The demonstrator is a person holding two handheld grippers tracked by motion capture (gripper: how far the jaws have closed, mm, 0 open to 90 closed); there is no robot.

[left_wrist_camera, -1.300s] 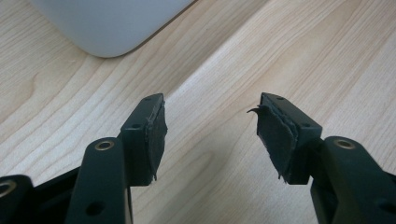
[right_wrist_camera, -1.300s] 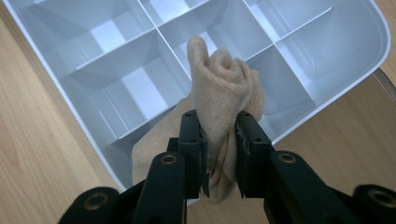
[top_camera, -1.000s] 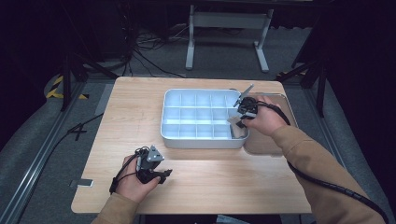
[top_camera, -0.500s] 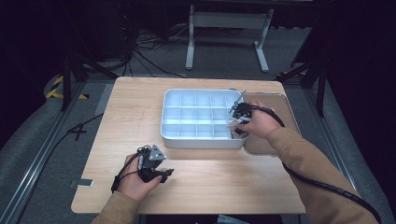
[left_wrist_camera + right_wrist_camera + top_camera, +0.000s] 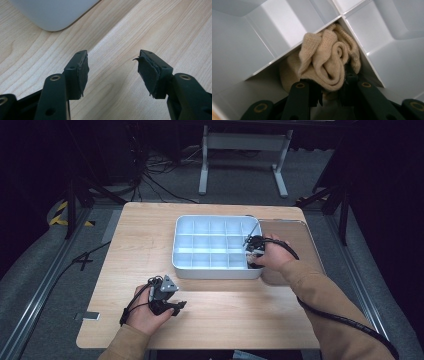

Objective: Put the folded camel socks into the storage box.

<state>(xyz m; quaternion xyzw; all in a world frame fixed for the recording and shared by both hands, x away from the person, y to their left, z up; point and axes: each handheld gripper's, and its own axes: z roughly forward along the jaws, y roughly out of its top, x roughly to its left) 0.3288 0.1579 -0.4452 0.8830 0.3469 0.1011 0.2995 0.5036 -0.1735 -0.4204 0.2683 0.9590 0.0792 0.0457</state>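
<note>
A rolled beige sock (image 5: pixel 329 62) is clamped between the jaws of the right gripper (image 5: pixel 330 93) and is being set into a corner compartment of the white divided tray (image 5: pixel 185 265). The roll is pressed into the angle where two dividers meet, probably so the walls keep it from unrolling once it is let go. The jaws are narrowed on the lower part of the roll, pads against fabric on both sides; the top of the roll bulges free above them.

The left gripper (image 5: pixel 167 304) is parked on the wooden table (image 5: pixel 140 235), just in front of the tray's near left corner, likely kept clear while the other hand works. Its jaws are spread wide with nothing between them; bare wood is seen in the gap (image 5: pixel 112 72).

From the high view, the right gripper (image 5: pixel 254 251) is placed at the tray's right end, in the near rows, and a flat brown board (image 5: pixel 300 240) is seen beside the tray. The sock itself can't be made out there, being covered by the hand. Grip and fabric detail are given by the right gripper view. From the left gripper view, worn, peeling pads (image 5: pixel 147 72) are seen, plus the tray's rounded outer corner.
</note>
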